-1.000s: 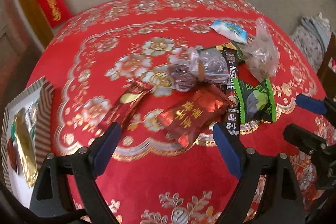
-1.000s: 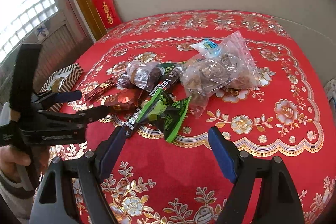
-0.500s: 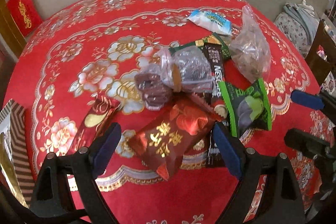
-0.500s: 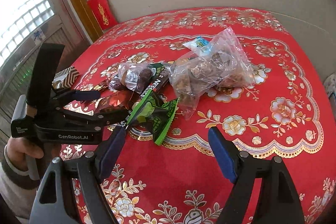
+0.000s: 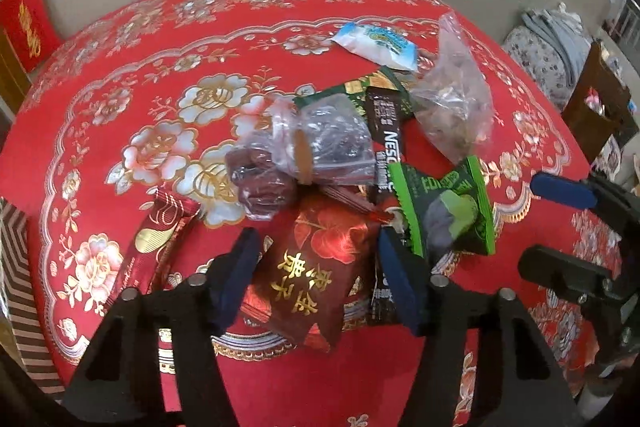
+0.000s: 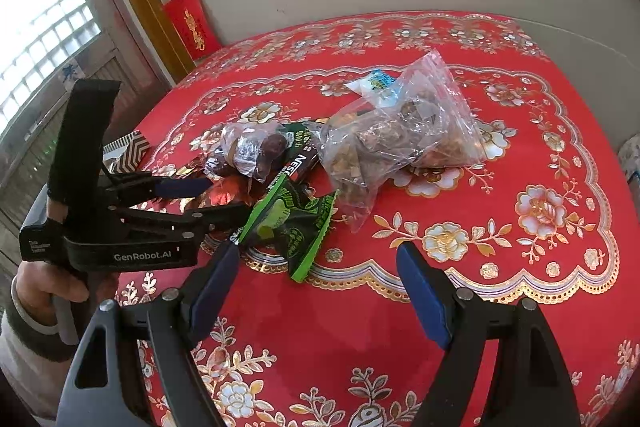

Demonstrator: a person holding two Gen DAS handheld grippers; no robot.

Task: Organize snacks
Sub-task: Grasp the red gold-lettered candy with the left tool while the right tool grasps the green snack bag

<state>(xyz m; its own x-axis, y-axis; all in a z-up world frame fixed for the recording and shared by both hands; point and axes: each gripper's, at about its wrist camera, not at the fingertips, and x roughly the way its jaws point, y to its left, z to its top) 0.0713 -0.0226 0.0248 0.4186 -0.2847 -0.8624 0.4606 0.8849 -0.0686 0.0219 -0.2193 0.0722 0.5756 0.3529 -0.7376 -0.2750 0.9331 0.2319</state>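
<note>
Black plastic left gripper [image 6: 224,199] (stamped "GenRobot.AI"), blue-padded fingers [image 6: 182,185], silver screws; dark ribbed sleeve cuff [image 6: 28,323] lower left.

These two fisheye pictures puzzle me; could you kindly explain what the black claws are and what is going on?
There is no robot: a person holds a handheld claw in each hand, with a camera on each looking along its fingers. The left view shows the left claw closing around a red packet with gold characters. The right view shows the right claw open and empty over the red floral tablecloth. On it lie a green packet, a clear bag of nuts and other snacks.
</note>
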